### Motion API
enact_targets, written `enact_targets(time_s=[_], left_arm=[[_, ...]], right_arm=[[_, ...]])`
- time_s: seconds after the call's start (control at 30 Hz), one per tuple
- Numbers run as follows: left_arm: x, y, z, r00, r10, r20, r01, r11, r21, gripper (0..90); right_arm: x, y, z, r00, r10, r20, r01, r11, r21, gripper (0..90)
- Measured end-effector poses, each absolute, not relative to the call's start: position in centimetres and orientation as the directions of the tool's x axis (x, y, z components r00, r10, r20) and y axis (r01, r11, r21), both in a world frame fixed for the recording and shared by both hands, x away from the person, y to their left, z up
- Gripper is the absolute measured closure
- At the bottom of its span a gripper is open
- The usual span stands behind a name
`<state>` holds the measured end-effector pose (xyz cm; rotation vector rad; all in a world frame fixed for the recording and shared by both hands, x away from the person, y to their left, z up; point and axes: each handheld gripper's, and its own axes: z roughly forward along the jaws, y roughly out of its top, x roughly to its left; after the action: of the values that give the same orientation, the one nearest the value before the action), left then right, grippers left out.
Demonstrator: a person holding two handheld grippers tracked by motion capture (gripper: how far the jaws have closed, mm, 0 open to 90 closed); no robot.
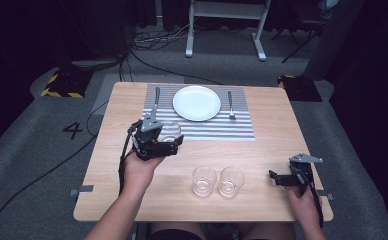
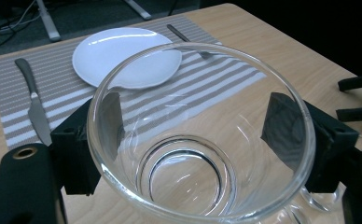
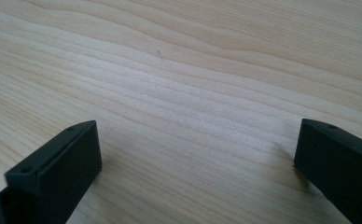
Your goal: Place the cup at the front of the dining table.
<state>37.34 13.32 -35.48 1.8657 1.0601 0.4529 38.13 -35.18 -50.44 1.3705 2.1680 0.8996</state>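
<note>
My left gripper (image 1: 169,135) is shut on a clear empty glass (image 1: 171,130) at the near left corner of the striped placemat (image 1: 242,127). In the left gripper view both black jaws press the sides of the glass (image 2: 193,186), and I look down into its open mouth. Whether it rests on the table or hangs above it, I cannot tell. Two more empty glasses (image 1: 204,180) (image 1: 231,181) stand side by side near the front edge. My right gripper (image 1: 281,178) is open low over bare wood at the front right; nothing lies between its jaws in the right gripper view (image 3: 198,163).
On the placemat a white plate (image 1: 197,103) sits between a knife (image 1: 156,100) on its left and a fork (image 1: 230,105) on its right. The wooden table (image 1: 272,150) has bare room right of the mat. The left gripper view also shows the plate (image 2: 123,56) and knife (image 2: 34,102).
</note>
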Motion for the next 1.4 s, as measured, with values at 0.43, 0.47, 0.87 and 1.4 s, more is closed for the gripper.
enact_targets(time_s=[0.43,0.47,0.87,1.4], left_arm=[[41.2,13.9,-34.4,0.541,0.83,-0.138,0.485,-0.174,0.857,18.4],[41.5,13.9,-34.4,0.532,0.834,-0.148,0.491,-0.161,0.856,18.4],[45.5,13.7,-33.9,0.494,0.867,-0.068,0.471,-0.201,0.859,18.4],[49.6,13.7,-35.0,0.591,0.806,-0.031,0.415,-0.271,0.868,18.5]], right_arm=[[38.1,-35.1,-50.4,-0.424,0.906,-0.01,0.633,0.305,0.712,0.6],[38.1,-35.1,-50.4,-0.423,0.906,-0.009,0.633,0.303,0.712,0.6],[38.1,-35.1,-50.5,-0.423,0.906,-0.01,0.632,0.303,0.713,0.5],[38.2,-35.1,-50.5,-0.427,0.904,-0.015,0.628,0.308,0.714,0.5]])
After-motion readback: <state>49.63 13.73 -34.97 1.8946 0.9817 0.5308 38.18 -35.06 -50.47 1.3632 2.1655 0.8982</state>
